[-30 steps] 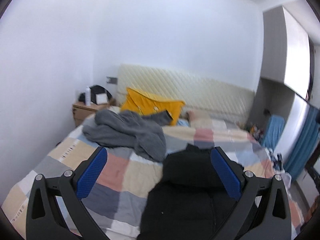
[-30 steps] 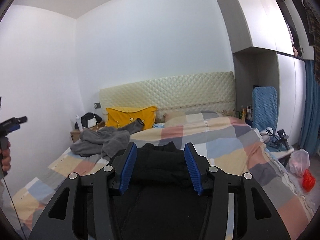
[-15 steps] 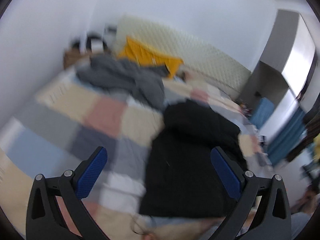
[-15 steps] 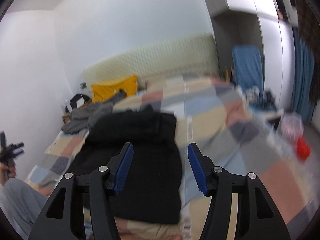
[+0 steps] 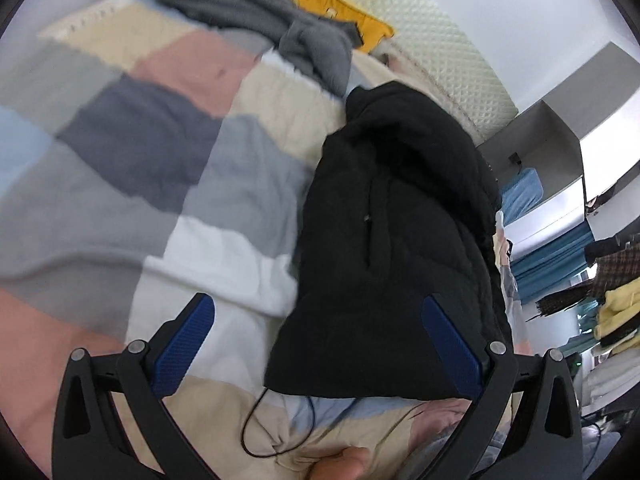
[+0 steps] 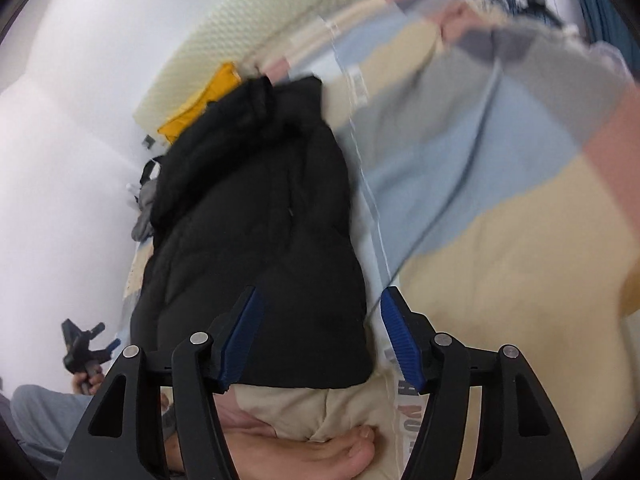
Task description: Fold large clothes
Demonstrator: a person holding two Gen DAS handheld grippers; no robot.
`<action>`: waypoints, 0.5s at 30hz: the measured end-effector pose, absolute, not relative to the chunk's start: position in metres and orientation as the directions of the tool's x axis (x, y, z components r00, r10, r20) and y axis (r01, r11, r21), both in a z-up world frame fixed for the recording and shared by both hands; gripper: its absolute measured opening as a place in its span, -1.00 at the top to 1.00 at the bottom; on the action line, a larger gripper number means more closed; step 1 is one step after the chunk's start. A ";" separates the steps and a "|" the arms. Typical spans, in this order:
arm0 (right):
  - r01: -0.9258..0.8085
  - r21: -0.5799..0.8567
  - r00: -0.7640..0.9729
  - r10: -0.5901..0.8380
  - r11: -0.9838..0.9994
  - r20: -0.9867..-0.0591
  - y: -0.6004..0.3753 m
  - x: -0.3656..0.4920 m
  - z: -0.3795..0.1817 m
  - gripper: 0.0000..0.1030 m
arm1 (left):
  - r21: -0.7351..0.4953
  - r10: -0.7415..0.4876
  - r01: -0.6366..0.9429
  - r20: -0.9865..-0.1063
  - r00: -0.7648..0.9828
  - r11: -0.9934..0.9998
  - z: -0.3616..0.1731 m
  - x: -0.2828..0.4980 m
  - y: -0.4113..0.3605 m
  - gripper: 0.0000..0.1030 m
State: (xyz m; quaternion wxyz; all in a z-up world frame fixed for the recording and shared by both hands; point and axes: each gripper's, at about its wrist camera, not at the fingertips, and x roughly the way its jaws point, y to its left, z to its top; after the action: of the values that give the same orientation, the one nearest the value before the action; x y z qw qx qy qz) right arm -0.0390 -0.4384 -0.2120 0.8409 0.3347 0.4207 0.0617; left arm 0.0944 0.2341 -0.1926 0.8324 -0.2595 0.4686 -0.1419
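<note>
While both tools are pointing down at the bed, the scene is itemising as follows.

Black jacket (image 5: 392, 220): lying lengthwise on the patchwork quilt (image 5: 168, 168), filling the centre-right of the left wrist view and the centre-left of the right wrist view (image 6: 256, 216); its hem is sitting toward the bottom of both frames, its collar toward the headboard (image 5: 436, 48).
Left gripper (image 5: 316, 344): hanging with its blue pads spread wide over the jacket's hem, gripping nothing; the right-hand pad is overlapping the jacket's lower corner in the frame, the left-hand pad is showing over white quilt.
Right gripper (image 6: 322, 340): standing open at a narrower gap, likewise holding nothing, its pads framing the jacket's lower right corner.
Grey garment (image 5: 256, 20): lying crumpled at the upper centre of the left wrist view.
Yellow pillow (image 5: 340, 4): leaning against the headboard behind the grey garment.
Thin black cord (image 5: 256, 420): trailing over the quilt below the hem.
Bare foot (image 6: 304, 452): showing at the bottom edge of the right wrist view.
</note>
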 end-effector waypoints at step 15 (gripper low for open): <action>0.120 0.616 0.567 0.456 0.778 -0.687 -0.389 -0.003 -0.227 -0.38 | -0.715 -0.648 0.001 -0.633 0.424 0.699 -0.241 0.119 0.225 -0.70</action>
State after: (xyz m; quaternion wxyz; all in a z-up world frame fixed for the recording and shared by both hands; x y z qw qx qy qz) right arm -0.0027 -0.3893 -0.2270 0.8263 0.3170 0.4543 0.1014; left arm 0.1193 0.2254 -0.2414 0.7779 -0.3271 0.4943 -0.2084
